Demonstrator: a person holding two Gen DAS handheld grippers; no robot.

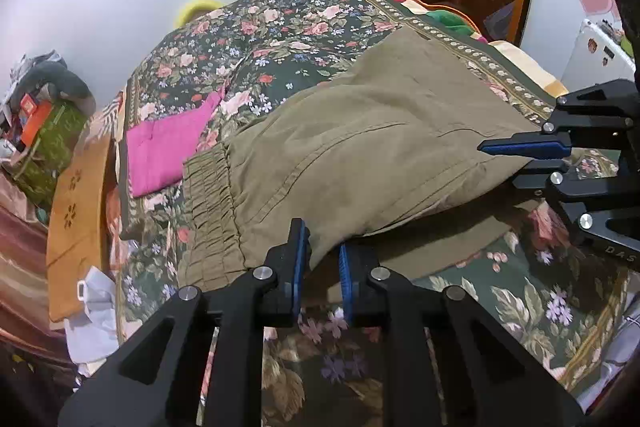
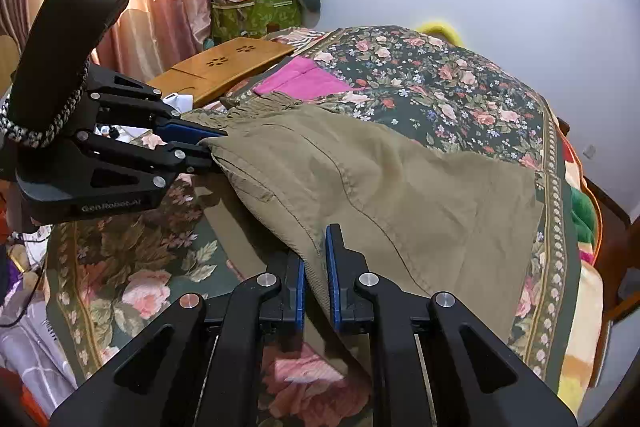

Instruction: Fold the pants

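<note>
Bed (image 1: 500,307) with a dark floral quilt (image 2: 460,95) fills both views, running ahead of and under both sets of jaws

Olive pants (image 1: 360,147) lie across the quilt in front of the jaws, near edge lifted off the quilt, gathered waistband (image 1: 212,211) just left of the left gripper's jaws

Wooden board (image 1: 76,211) sits well left of the left jaws, off the bed's side; pink cloth (image 1: 164,147) is flat on the quilt beyond the waistband, touching or just beside it, can't tell which

Left gripper (image 1: 322,255): jaws nearly closed, pinching the pants' near edge close to the waistband, fabric bunched between the blue pads (image 1: 299,267). In the right wrist view it comes in from the left with its tips clamped on that same corner of cloth (image 2: 212,147)

Right gripper (image 2: 316,259): jaws closed down on a fold of the pants' near edge further along the leg, cloth pressed between the pads (image 2: 331,267). In the left wrist view it enters from the right, tips on the pants' edge (image 1: 516,159)

Both grip points sit on the same near edge, well apart
</note>
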